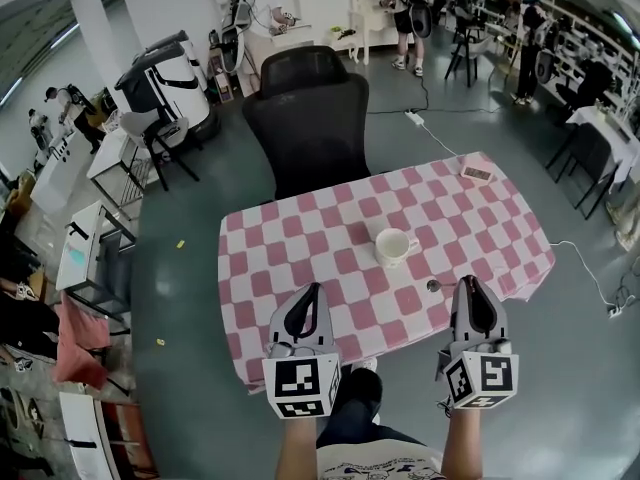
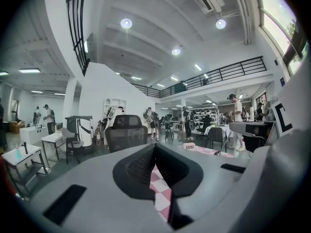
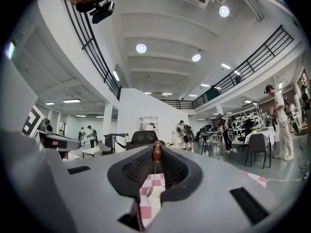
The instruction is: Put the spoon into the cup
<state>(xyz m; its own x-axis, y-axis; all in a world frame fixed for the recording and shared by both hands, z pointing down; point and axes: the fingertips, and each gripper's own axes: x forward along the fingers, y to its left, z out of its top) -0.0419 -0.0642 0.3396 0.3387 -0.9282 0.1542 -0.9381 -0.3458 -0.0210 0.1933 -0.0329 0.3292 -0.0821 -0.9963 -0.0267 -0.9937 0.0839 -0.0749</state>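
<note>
A white cup [image 1: 393,246] stands upright near the middle of the table with the pink-and-white checked cloth [image 1: 300,238]. My right gripper [image 1: 466,281] hovers over the table's near right part, shut on the spoon [image 1: 433,286], whose bowl sticks out to the left, short of the cup. In the right gripper view the spoon [image 3: 150,188] hangs down from the closed tips of the right gripper [image 3: 156,154], its brown handle end above them. My left gripper [image 1: 314,288] is over the near edge, left of the cup. Its jaws meet at the tips of the left gripper [image 2: 155,147], with nothing between them.
A black office chair [image 1: 305,108] stands at the table's far side. A small flat object [image 1: 477,173] lies at the far right corner of the cloth. Other desks, chairs and several people fill the room beyond.
</note>
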